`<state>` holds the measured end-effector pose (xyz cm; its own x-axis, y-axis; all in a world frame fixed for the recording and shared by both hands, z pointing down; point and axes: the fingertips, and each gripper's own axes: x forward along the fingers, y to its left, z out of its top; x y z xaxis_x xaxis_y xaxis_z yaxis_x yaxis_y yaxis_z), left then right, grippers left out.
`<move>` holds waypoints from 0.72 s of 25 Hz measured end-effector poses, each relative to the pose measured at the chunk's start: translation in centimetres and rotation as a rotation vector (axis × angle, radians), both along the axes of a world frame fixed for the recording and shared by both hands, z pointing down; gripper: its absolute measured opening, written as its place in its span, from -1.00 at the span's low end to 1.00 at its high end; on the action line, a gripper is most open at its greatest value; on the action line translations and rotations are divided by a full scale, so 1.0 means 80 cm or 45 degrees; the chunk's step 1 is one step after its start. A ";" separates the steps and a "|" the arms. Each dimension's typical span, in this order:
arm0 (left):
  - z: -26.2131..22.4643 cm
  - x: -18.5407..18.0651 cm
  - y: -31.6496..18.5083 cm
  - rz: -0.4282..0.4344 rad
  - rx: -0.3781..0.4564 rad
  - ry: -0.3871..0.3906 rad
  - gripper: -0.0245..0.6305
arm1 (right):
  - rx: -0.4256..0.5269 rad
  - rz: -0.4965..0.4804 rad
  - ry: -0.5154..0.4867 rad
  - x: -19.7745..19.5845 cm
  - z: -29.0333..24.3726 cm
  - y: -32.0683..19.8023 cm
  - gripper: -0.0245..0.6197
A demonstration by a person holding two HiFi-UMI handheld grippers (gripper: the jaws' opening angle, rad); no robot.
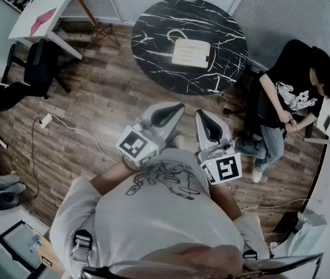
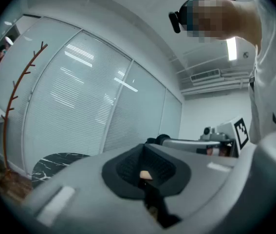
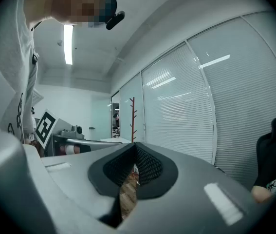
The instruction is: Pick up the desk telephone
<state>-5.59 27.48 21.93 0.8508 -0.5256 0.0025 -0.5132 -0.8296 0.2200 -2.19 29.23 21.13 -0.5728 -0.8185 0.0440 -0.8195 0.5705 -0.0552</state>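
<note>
A cream desk telephone (image 1: pixel 191 53) with a coiled cord sits on the round black marble table (image 1: pixel 153 22), far ahead of me in the head view. My left gripper (image 1: pixel 177 106) and right gripper (image 1: pixel 201 114) are held level side by side close to my chest, well short of the table. Both are shut with nothing between the jaws. In the left gripper view my gripper (image 2: pixel 145 147) has its dark pads pressed together, and an edge of the marble table (image 2: pixel 55 162) shows low at the left. The right gripper (image 3: pixel 134 147) is likewise closed and the telephone is not seen there.
A seated person in a black shirt (image 1: pixel 295 95) is just right of the table. A black office chair (image 1: pixel 39 63) and a white desk (image 1: pixel 39 16) stand at the left. A brown coat stand (image 2: pixel 16 96) rises by the blinds. Cables (image 1: pixel 71 129) trail over the wooden floor.
</note>
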 end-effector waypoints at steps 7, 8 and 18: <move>0.003 0.002 -0.003 -0.003 -0.006 0.004 -0.92 | -0.011 -0.008 0.012 0.002 0.006 -0.003 -0.90; 0.003 0.002 -0.003 -0.004 -0.007 0.002 -0.92 | -0.010 -0.010 0.011 0.002 0.006 -0.004 -0.90; 0.005 0.012 -0.003 -0.023 -0.009 -0.002 -0.92 | 0.001 -0.033 -0.013 0.011 0.003 -0.004 -0.90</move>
<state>-4.60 27.21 22.29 0.8413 -0.5405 0.0076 -0.5281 -0.8189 0.2246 -1.35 28.89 21.39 -0.5943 -0.8034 0.0374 -0.8038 0.5916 -0.0630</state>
